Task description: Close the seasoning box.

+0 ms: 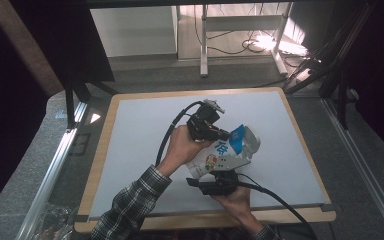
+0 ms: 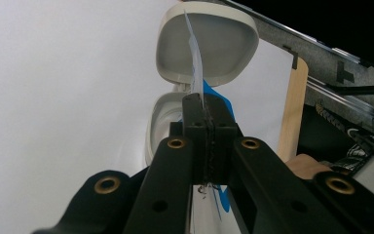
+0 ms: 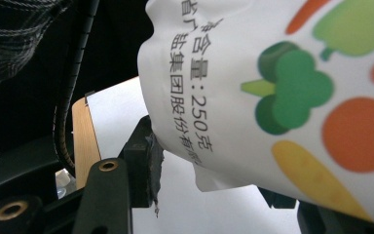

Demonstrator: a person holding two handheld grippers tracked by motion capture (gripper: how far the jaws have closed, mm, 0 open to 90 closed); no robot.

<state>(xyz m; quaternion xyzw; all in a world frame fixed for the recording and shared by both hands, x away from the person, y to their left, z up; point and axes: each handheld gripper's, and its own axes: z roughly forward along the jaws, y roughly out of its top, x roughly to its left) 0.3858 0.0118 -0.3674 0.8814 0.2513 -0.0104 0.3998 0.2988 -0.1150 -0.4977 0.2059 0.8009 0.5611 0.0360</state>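
While the left tool (image 2: 205, 122) pinches the top edge of the printed bag (image 1: 225, 152) above the worktop (image 1: 130, 145), the right tool (image 3: 214, 190) stands half-open round its base: tipping into the white lidded box (image 2: 204, 44) likely comes next.

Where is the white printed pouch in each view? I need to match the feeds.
High view: the pouch sits centre, between both grippers.
Left gripper view: its thin top edge rises from the shut jaws, centre.
Right gripper view: its vegetable-printed body is at upper right.
Shared landmark: the table's wooden edge.
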